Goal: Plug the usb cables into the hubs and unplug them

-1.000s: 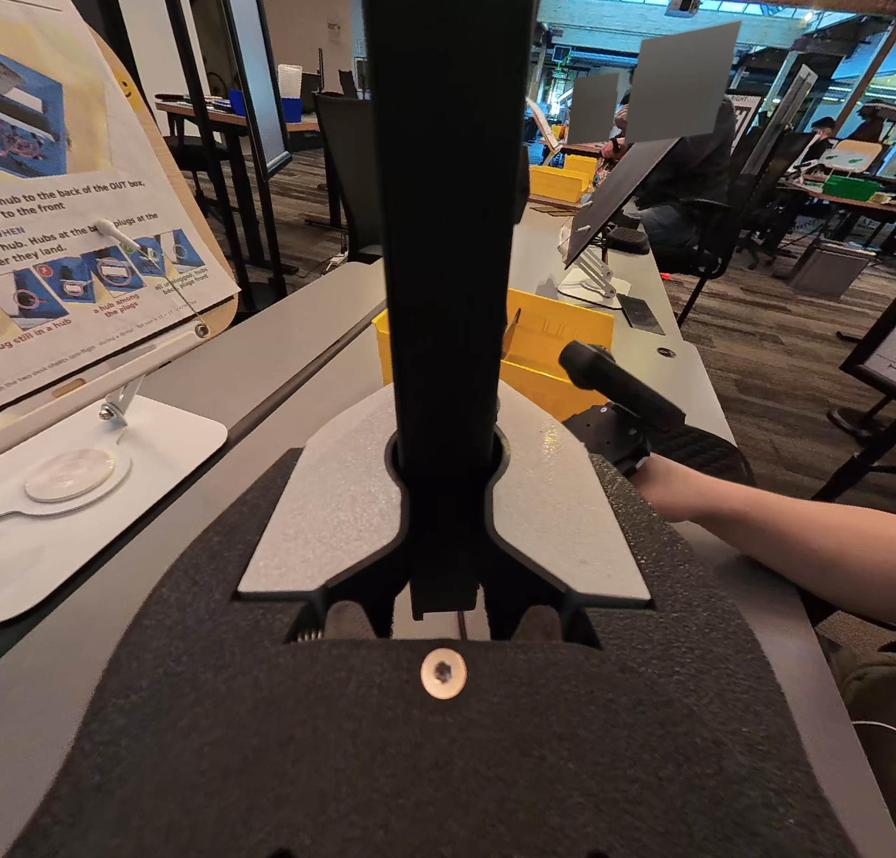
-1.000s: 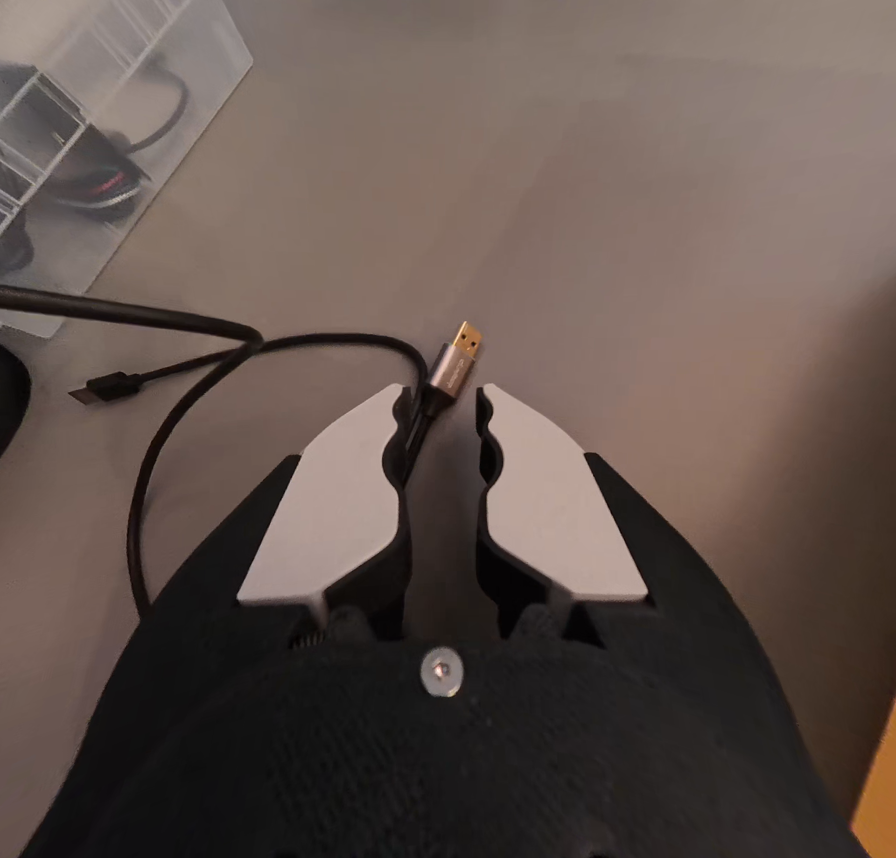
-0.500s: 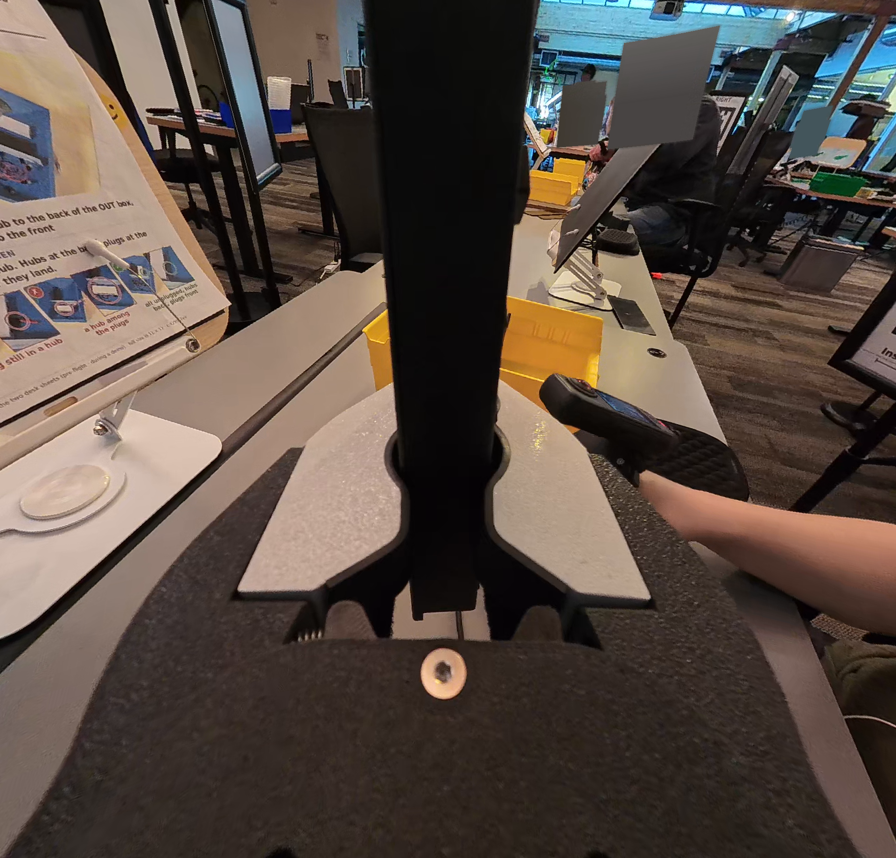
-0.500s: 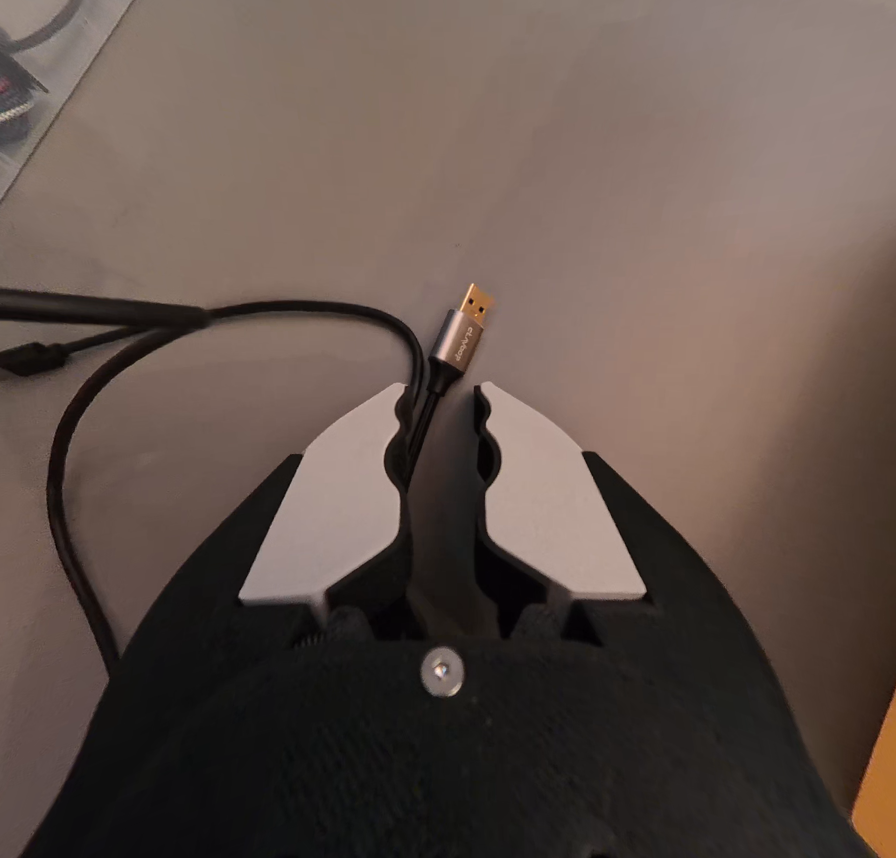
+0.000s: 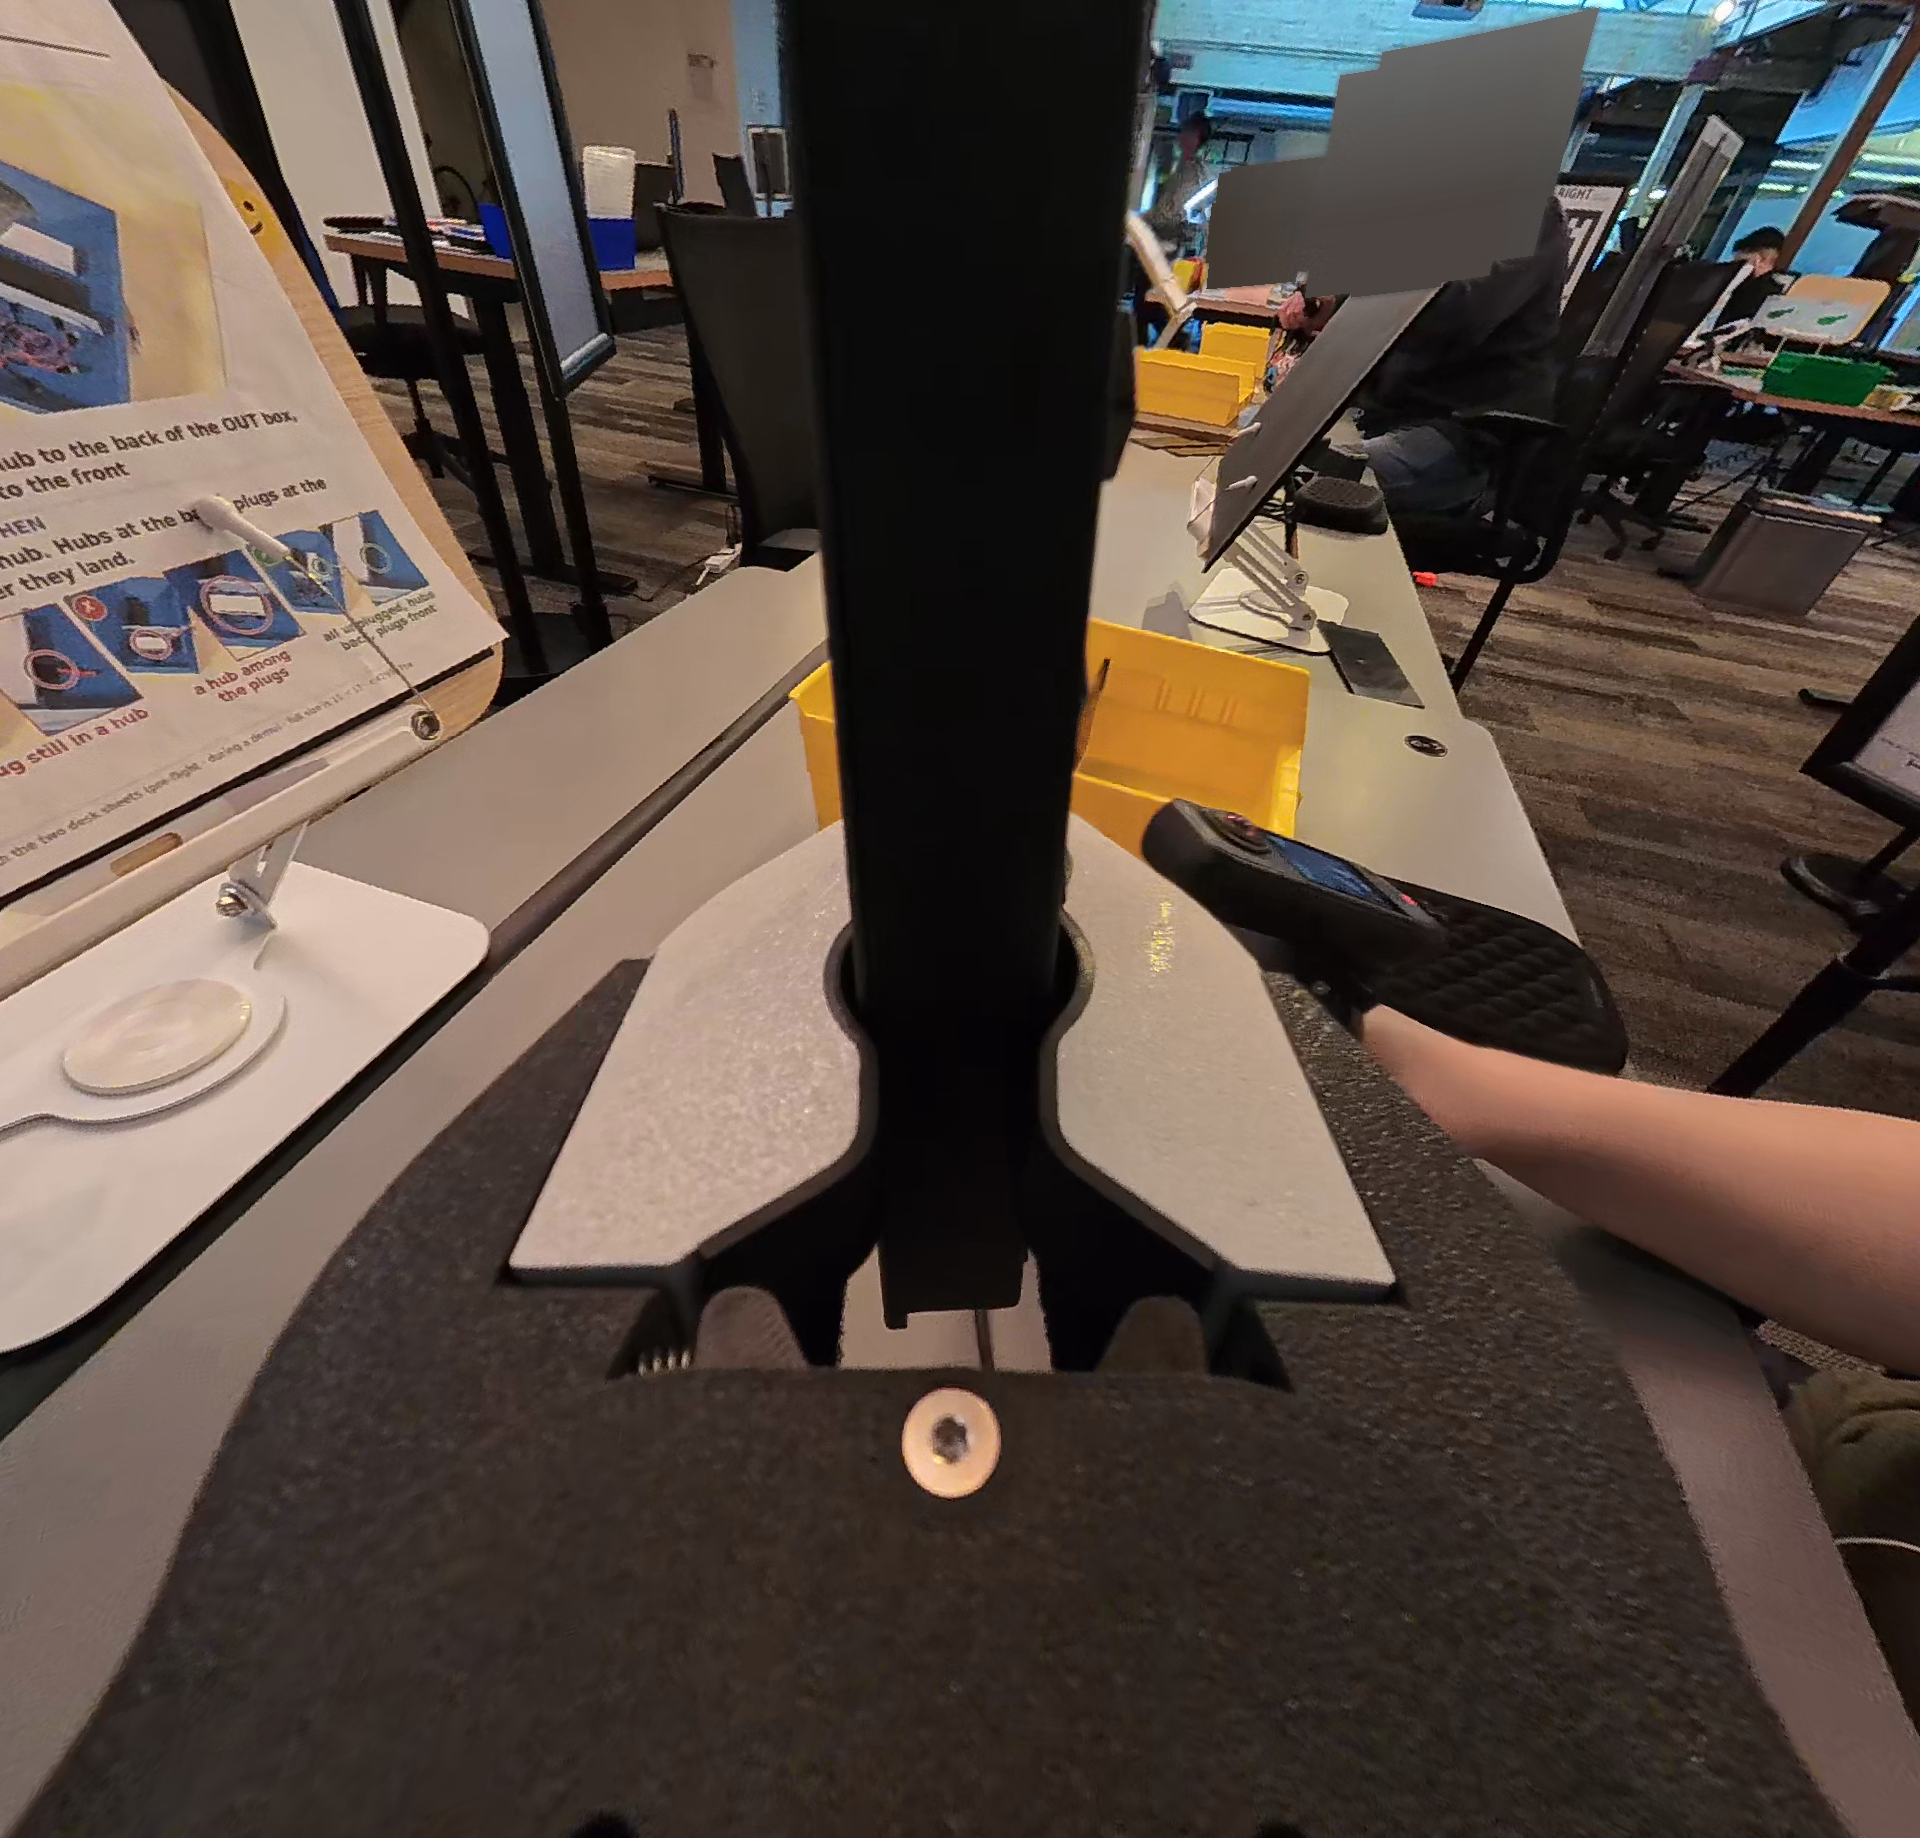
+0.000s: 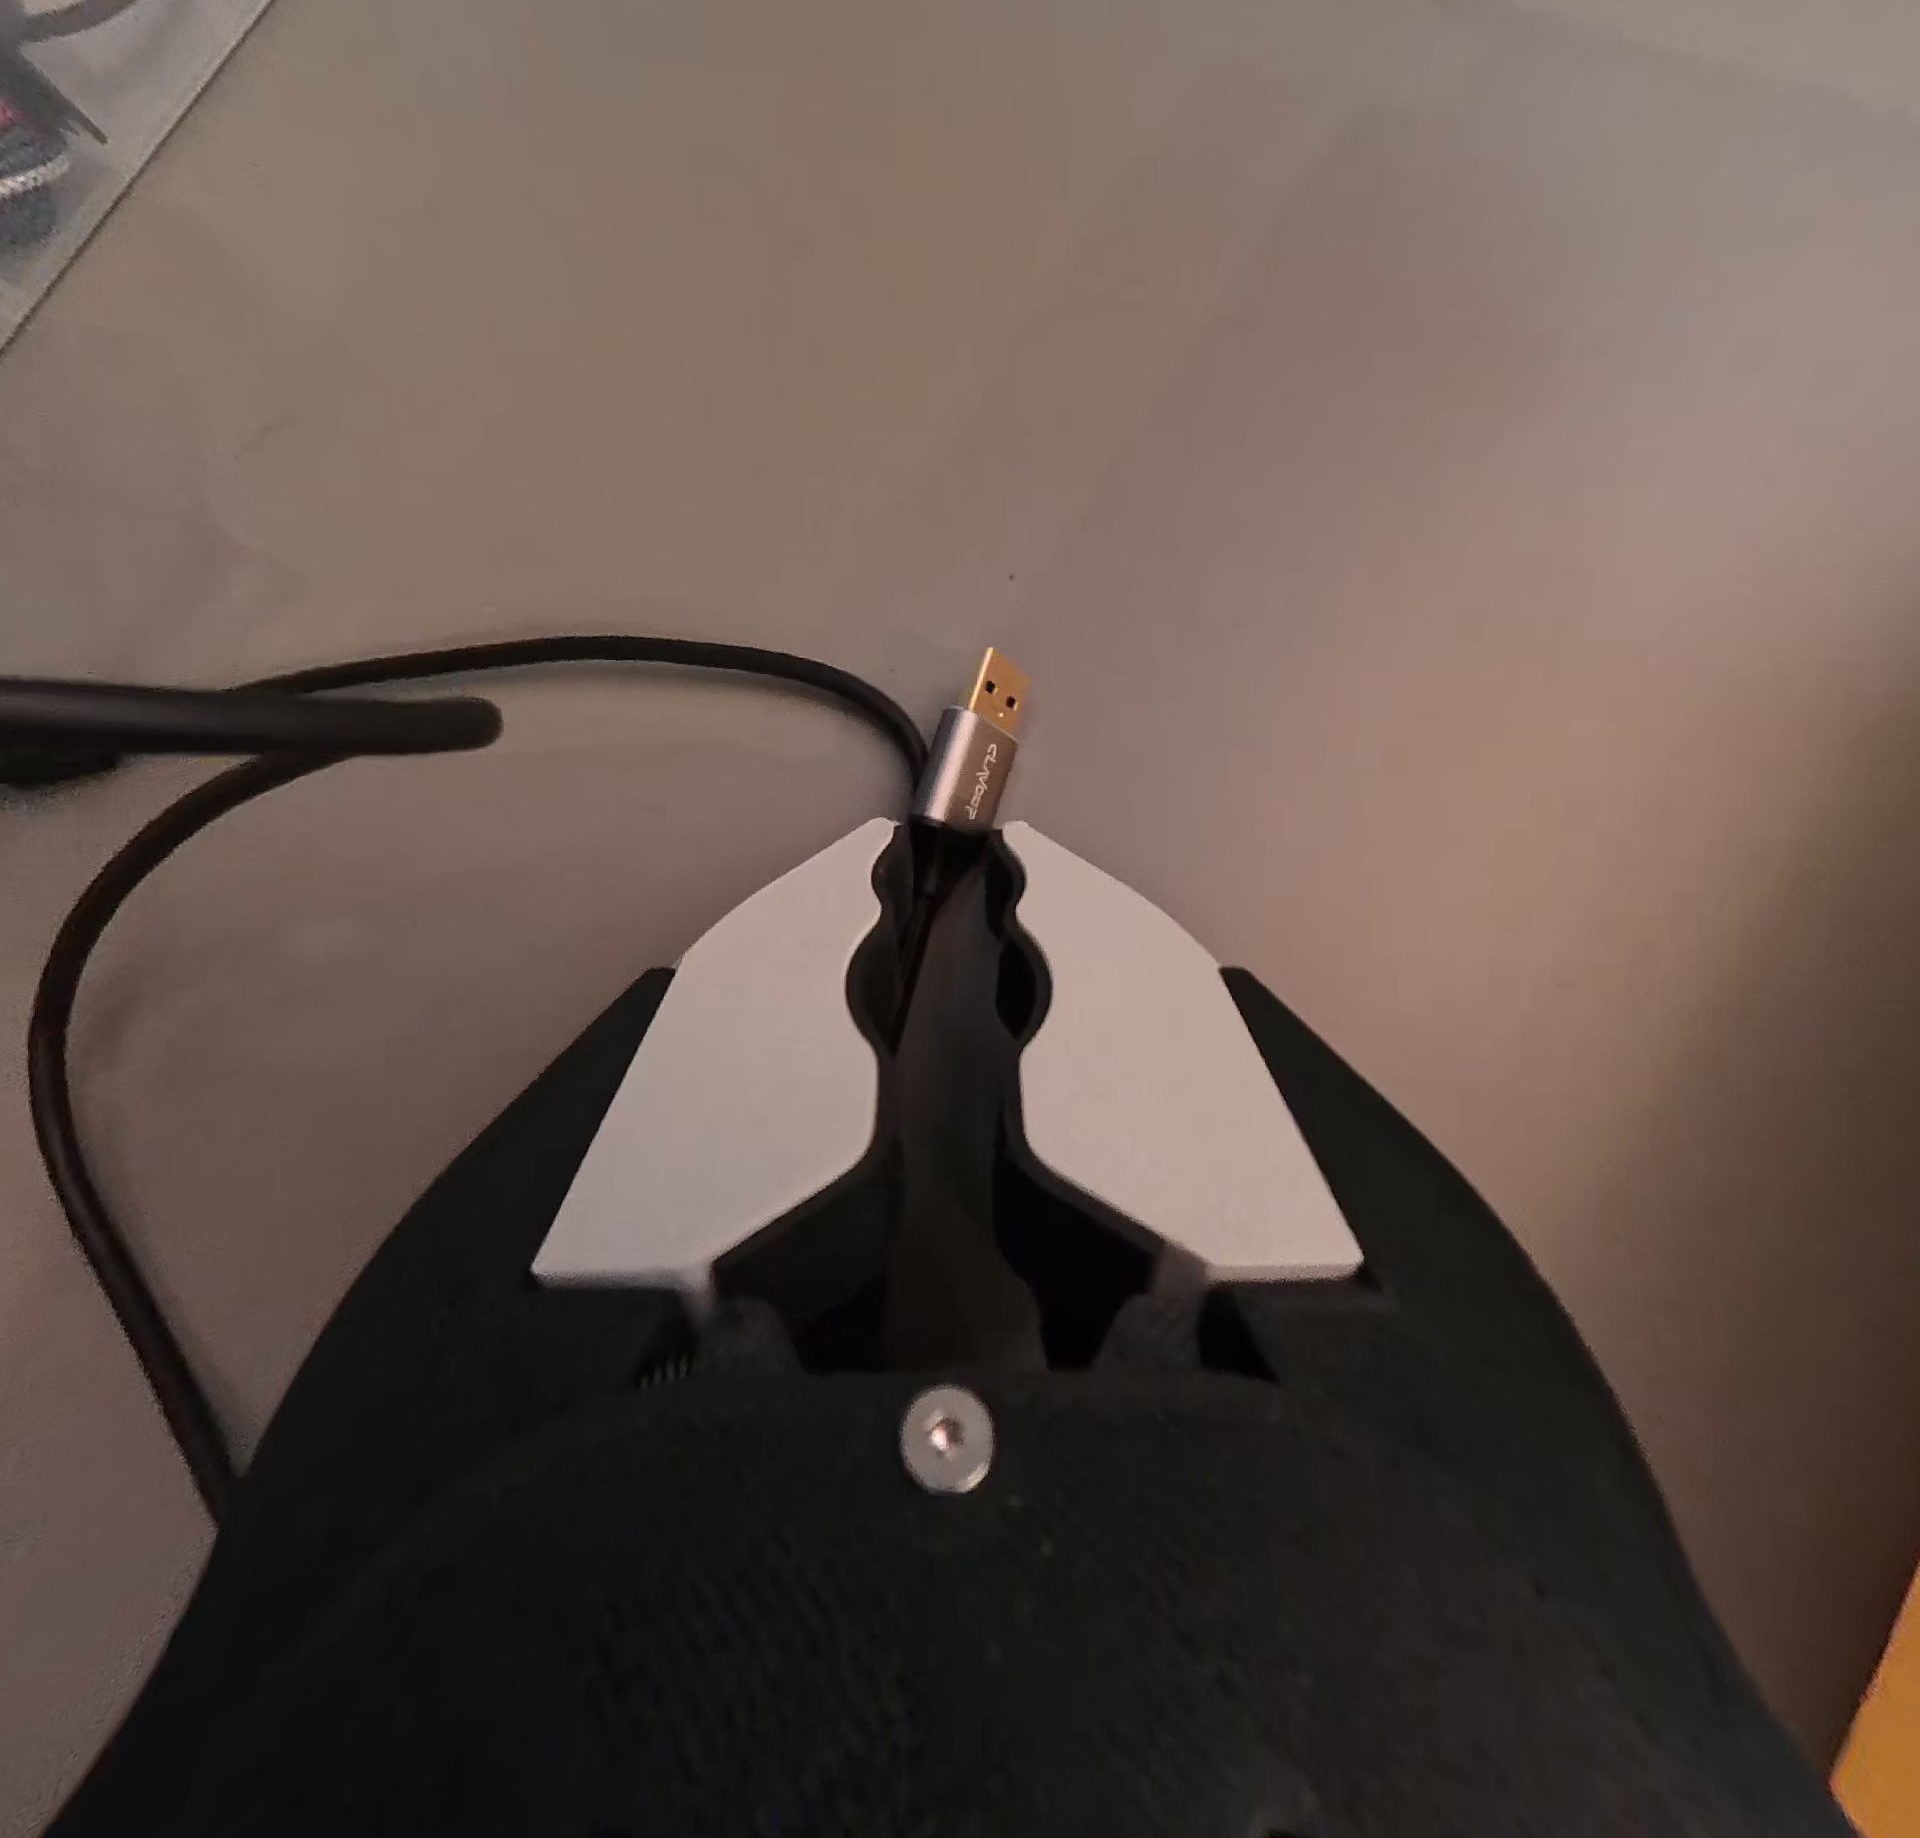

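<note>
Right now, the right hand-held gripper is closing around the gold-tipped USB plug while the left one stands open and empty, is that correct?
Not quite: the left hand-held gripper is shut on a black hub, as the left wrist view shows. The right hand-held gripper is indeed closing around the gold-tipped USB plug.

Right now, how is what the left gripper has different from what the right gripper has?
The left gripper is shut on a long black bar, wide, plain and standing straight up; the right gripper has its fingertips around a thin black cable, just behind the small grey plug with a gold tip. The black bar is raised above the grey table; whether the plug touches the table cannot be told. Both point away from their gripper.
</note>
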Available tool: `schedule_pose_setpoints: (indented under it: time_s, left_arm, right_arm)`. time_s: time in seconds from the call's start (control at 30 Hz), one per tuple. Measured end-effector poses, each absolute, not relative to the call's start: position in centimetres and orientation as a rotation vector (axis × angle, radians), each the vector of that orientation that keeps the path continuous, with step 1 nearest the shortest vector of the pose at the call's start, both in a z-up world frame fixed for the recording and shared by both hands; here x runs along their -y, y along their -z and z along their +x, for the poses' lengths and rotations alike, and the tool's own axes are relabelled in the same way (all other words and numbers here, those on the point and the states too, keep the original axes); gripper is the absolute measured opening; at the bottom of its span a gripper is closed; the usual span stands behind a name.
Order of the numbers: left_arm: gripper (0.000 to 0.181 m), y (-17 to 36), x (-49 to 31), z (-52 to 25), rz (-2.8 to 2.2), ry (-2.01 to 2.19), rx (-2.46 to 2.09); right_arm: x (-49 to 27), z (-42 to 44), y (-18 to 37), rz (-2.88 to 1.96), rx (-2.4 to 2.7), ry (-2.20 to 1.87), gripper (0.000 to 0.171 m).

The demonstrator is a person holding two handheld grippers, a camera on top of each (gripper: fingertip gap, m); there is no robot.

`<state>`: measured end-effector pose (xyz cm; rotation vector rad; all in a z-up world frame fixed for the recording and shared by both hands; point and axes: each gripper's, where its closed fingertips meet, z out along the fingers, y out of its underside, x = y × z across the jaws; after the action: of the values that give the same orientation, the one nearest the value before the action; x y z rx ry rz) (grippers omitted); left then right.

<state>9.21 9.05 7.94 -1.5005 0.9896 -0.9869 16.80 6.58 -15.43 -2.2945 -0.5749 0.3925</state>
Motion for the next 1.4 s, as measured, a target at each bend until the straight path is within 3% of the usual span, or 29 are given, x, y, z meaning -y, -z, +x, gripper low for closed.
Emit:
schedule_pose_setpoints:
  time_s: [0.17,0.63,0.77,1.0,1.23,1.4]
  left_arm:
    - [0.026,-6.9,-9.9,9.1,-1.538,0.913,-0.992]
    - [0.026,-5.9,-11.0,9.3,-1.567,0.859,-0.97]
    - [0.026,-5.9,-10.9,9.5,-1.564,0.849,-0.973]
    - [0.026,-5.9,-10.8,9.7,-1.562,0.85,-0.98]
    - [0.026,-6.0,-10.9,9.3,-1.56,0.853,-0.972]
    - [0.026,-5.8,-11.0,9.4,-1.557,0.855,-0.974]
  right_arm:
    - [-6.1,16.8,13.8,-2.148,0.713,-0.285,0.014]
    - [1.1,15.2,-1.5,-1.174,1.026,-0.409,0.009]
    - [3.1,15.2,-3.5,-1.034,1.051,-0.463,0.009]
    - [3.7,14.9,-3.7,-1.004,1.105,-0.369,0.009]
    - [0.9,15.2,1.3,-1.255,1.182,-0.246,0.009]
    - [0.5,15.3,1.8,-1.285,1.146,-0.244,0.009]
